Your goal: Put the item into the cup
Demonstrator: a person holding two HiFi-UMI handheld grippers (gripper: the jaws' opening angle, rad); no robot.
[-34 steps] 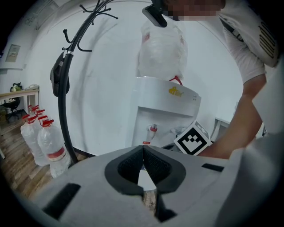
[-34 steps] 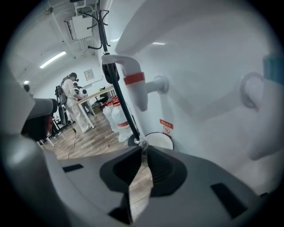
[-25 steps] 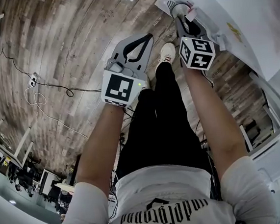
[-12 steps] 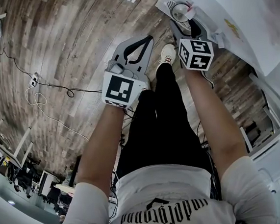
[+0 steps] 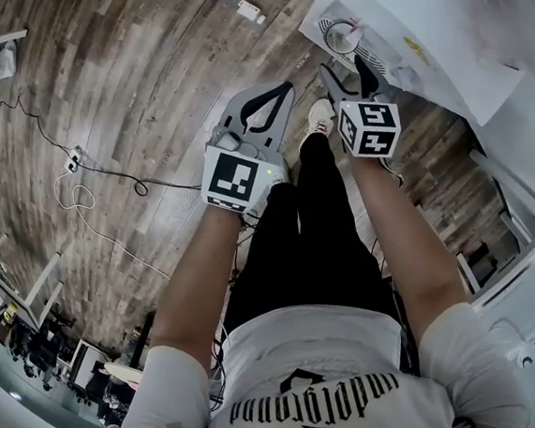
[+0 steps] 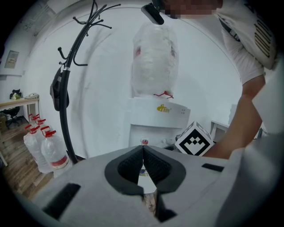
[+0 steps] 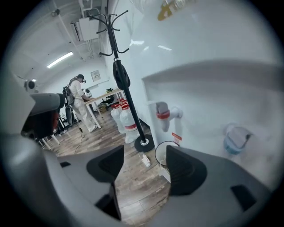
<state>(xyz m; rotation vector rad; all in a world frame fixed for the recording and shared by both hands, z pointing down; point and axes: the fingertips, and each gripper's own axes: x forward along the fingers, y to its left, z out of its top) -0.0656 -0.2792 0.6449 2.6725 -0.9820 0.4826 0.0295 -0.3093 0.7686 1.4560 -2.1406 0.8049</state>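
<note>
White table, head view: my cup (image 5: 340, 34) stands at the corner of the table (image 5: 436, 13), and a small pinkish item (image 5: 356, 29) shows inside its rim.
Change, head view: my right gripper (image 5: 346, 71) has drawn back from the cup. Its jaws have just been opening and now stand wide with nothing between them.
Meaning: I judge the item released into the cup, so the task looks done or nearly so.
Left gripper, head view: my left gripper (image 5: 280, 94) hangs over the wooden floor (image 5: 122, 72), well apart from the cup.
Left gripper view: the pads are pressed together at the tips with nothing pinched. Neither cup nor item is in sight.
Right gripper view: the jaws are spread, with only floor in the gap. The cup (image 7: 162, 150) sits beyond, partly behind the right-hand pad, and I cannot make out its contents here.
</note>
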